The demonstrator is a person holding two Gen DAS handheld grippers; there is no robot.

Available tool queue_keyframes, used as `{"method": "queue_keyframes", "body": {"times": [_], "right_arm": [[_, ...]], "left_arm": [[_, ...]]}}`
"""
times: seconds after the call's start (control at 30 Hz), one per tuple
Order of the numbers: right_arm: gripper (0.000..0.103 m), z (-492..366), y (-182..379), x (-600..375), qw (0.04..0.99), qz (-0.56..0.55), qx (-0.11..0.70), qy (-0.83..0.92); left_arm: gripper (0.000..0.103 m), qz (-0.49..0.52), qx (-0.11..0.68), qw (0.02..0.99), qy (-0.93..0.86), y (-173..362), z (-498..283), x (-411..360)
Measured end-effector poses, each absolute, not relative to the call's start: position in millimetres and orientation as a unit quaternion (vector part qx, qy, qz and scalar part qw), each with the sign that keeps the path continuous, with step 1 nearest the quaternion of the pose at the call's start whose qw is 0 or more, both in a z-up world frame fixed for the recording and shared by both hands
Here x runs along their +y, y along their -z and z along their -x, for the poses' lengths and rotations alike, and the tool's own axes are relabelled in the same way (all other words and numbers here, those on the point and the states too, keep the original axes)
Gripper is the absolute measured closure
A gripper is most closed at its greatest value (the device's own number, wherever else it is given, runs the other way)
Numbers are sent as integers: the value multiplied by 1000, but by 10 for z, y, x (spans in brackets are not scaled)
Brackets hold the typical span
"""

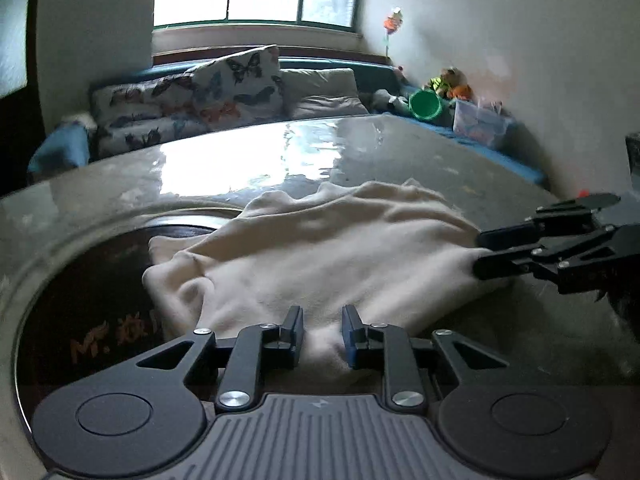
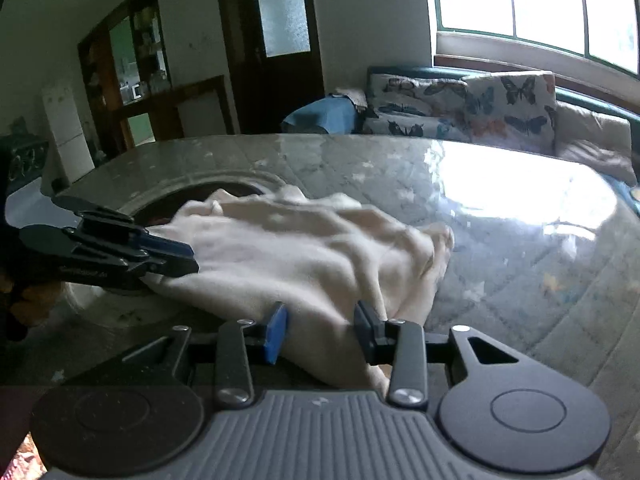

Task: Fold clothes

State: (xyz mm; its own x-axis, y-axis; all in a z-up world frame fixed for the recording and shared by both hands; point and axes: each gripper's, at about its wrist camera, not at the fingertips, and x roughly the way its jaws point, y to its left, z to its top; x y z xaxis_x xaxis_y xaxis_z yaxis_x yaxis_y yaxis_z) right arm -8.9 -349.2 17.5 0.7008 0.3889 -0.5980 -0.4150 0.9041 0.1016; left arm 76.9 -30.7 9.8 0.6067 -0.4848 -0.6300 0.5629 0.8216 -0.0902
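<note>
Cream garment (image 1: 320,252) bunched on glass worktop (image 1: 224,168); left claw (image 1: 322,336) and right claw (image 2: 320,330) each pinch its near edge.

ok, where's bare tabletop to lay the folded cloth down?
Free: the glossy table stretch between the cream cloth and the butterfly cushions, plus the strip right of the cloth. Crowded: the near edge, where the left gripper and right gripper both straddle cloth; the dark round inset lies partly under it.
</note>
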Motion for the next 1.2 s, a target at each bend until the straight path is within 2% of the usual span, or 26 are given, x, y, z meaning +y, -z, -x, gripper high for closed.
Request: {"method": "queue_keyframes", "body": {"times": [0.17,0.37,0.6,0.73,0.77,0.8,0.87,0.97,1.07,1.2], "right_arm": [[66,-58,-326,-3442,927,21,299,-224],[66,-347,-25,-3407,918,13,334,-213],[65,-465,-193,-3425,929,21,313,-197],[65,-680,-29,-3446,921,9,346,-180],[64,-680,-5,-3454,920,7,347,-180],[64,-654,-13,-3471,922,3,343,-181],[52,-595,-56,-3524,926,-9,333,-178],[46,-532,-102,-3645,933,-25,322,-156],[45,-550,-25,-3784,930,-52,338,-138],[44,-564,84,-3877,923,-95,347,-138]], "left_arm": [[79,-54,333,899,280,-105,-790,-206],[79,-54,333,903,267,-114,-797,-107],[78,-34,322,910,258,-270,-874,-46],[78,-19,336,915,220,-233,-1008,27],[75,-15,340,915,216,-224,-1023,39],[65,-12,343,915,214,-215,-1034,49],[52,-6,350,913,208,-199,-1056,69],[49,3,360,911,199,-175,-1090,99],[42,13,370,909,191,-150,-1123,129],[42,25,385,905,181,-111,-1172,157]]}}
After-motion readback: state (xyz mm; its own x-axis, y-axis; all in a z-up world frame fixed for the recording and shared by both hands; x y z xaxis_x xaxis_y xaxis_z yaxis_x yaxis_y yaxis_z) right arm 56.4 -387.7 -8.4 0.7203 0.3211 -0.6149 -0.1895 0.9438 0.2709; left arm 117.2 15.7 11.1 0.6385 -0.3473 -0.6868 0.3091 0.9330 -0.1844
